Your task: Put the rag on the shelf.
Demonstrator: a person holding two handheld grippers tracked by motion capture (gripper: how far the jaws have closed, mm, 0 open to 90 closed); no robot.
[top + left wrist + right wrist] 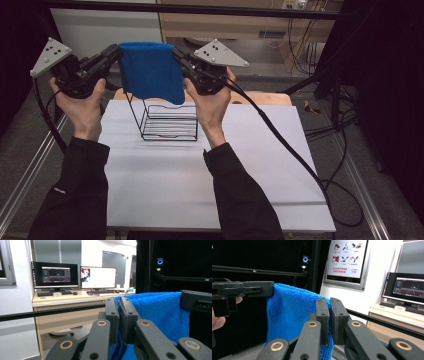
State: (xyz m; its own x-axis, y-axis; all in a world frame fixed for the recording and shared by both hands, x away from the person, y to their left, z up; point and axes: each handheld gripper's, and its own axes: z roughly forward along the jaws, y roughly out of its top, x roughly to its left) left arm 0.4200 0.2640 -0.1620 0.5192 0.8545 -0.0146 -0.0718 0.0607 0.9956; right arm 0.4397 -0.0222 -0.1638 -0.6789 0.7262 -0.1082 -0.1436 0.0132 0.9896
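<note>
A blue cloth (pixel 150 70) hangs stretched between my two grippers, held up above a black wire rack (pixel 167 122) on the white table (pixel 200 175). My left gripper (pixel 116 51) is shut on the cloth's left top corner, and my right gripper (pixel 177 54) is shut on its right top corner. In the left gripper view the jaws pinch the blue cloth (pixel 160 312) at their tips (pixel 119 305), with the other gripper at the far edge. In the right gripper view the cloth (pixel 289 312) hangs from the shut jaws (pixel 330 305). The cloth's lower edge covers the rack's top.
A wooden board (pixel 260 97) lies at the table's far edge. Black cables (pixel 300 160) trail over the right side of the table. A black frame bar (pixel 200 10) crosses overhead at the back. A desk with monitors (pixel 75 276) stands beyond.
</note>
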